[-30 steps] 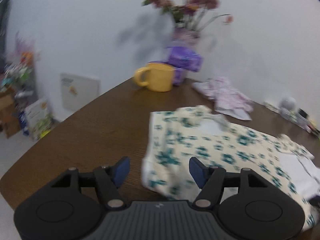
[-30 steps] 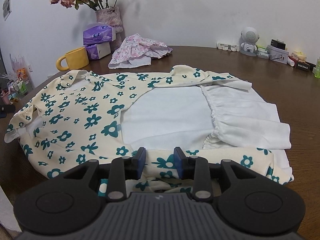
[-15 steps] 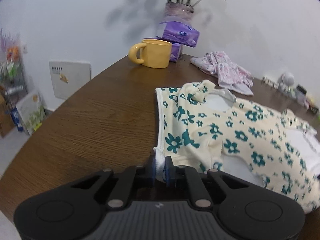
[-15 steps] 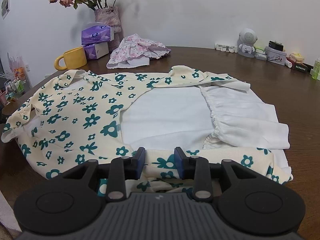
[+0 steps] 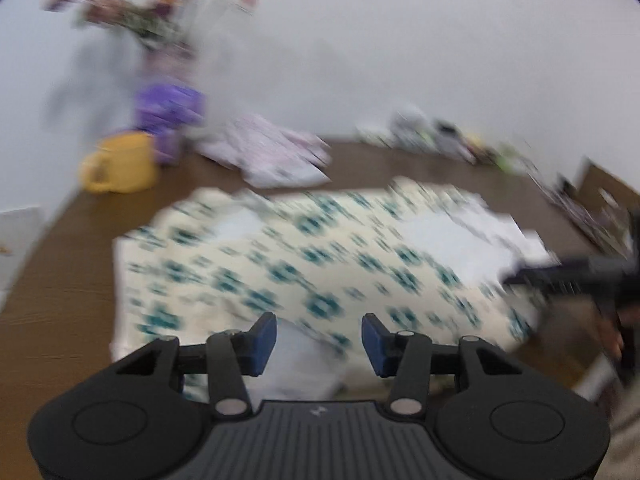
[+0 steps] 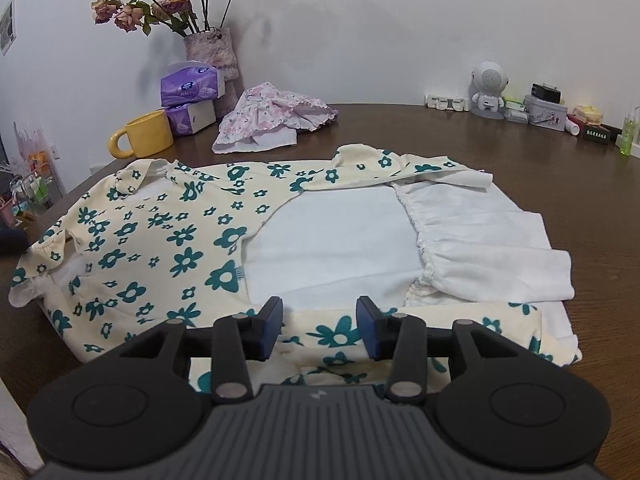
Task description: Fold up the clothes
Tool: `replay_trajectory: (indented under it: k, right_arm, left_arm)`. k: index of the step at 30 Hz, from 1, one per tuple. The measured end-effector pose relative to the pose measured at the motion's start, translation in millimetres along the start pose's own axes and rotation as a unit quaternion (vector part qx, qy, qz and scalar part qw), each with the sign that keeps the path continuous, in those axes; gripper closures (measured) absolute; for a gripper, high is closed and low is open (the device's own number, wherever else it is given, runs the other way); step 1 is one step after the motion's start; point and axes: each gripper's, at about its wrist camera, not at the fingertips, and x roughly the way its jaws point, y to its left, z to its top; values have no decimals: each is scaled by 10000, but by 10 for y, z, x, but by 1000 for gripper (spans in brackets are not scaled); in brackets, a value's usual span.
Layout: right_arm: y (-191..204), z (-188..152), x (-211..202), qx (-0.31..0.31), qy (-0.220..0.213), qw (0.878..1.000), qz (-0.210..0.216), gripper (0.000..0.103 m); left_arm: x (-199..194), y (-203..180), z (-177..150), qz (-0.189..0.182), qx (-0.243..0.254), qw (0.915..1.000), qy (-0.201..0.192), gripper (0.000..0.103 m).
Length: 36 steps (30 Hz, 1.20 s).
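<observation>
Now the dress (image 6: 168,240), cream with teal flowers, lies spread flat on the brown table (image 6: 540,168), its white lining (image 6: 332,236) turned up in the middle and a white ruffled part (image 6: 488,256) at the right. Both near edges sit just under the grippers. The left gripper (image 5: 319,338) has its jaws apart, having just been opening; cloth shows below the gap, but the pads do not press on it, and that view is badly blurred. The right gripper (image 6: 319,328) also stands with jaws apart, having just been opening, over the folded near hem, with a teal flower between the pads and neither pad pinching it. Behind the dress lie a pink garment (image 6: 276,116), a yellow mug (image 6: 144,136), purple tissue packs (image 6: 192,88) and a vase (image 6: 212,52) of dried roses.
</observation>
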Motion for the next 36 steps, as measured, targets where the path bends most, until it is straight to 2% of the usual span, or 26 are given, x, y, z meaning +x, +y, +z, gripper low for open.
replay_trajectory:
  k: [2, 4, 6, 9, 11, 14, 17, 19, 24, 25, 28, 30, 31, 33, 36]
  right_arm:
    - [0, -8, -21, -31, 0, 10000, 18, 61]
    - [-1, -16, -43, -62, -1, 10000, 35, 60]
    - [5, -9, -42, -103, 28, 9999, 13, 59]
    - [31, 7, -39, -172, 70, 9998, -30, 59]
    - [83, 19, -44, -228, 82, 9997, -63, 59]
    - [191, 18, -88, -210, 51, 9996, -185, 59]
    - [363, -1, -148, -94, -6, 9994, -323, 59]
    - [487, -20, -185, -2, -39, 9992, -401, 59]
    - [782, -81, -185, 264, 95, 9990, -333, 59]
    - [845, -95, -187, 307, 105, 9989, -335, 59]
    - [1038, -132, -210, 362, 73, 9986, -385, 59]
    - [1177, -153, -217, 354, 61, 9986, -394, 60]
    - [1248, -162, -218, 327, 55, 9987, -397, 60]
    - [1368, -170, -202, 260, 57, 9985, -472, 60]
    - [1448, -181, -196, 320, 59, 9978, -584, 60]
  left_arm:
    - [81, -24, -8, -302, 294, 9986, 312, 56]
    - [98, -44, -30, -497, 682, 9949, 546, 50]
    - [140, -78, -31, -562, 1170, 9883, 802, 50]
    - [271, -87, 25, -680, 1811, 9740, 1177, 50]
    - [352, -59, 55, -962, 2019, 9649, 1376, 50]
    - [429, 11, 93, -1292, 2188, 9557, 1484, 51]
    - [452, 83, 146, -1727, 2300, 9458, 1507, 61]
    - [474, 141, 185, -2131, 2323, 9358, 1581, 73]
    - [566, 308, 297, -2932, 2178, 9098, 1973, 91]
    - [579, 342, 313, -3102, 2119, 9037, 2054, 92]
    - [582, 410, 322, -3667, 2067, 8781, 2274, 92]
    - [605, 408, 306, -3920, 2106, 8621, 2425, 91]
    - [623, 396, 295, -3900, 2156, 8606, 2466, 91]
    - [655, 371, 294, -3765, 2273, 8640, 2450, 90]
    - [666, 332, 298, -3651, 2404, 8700, 2280, 81]
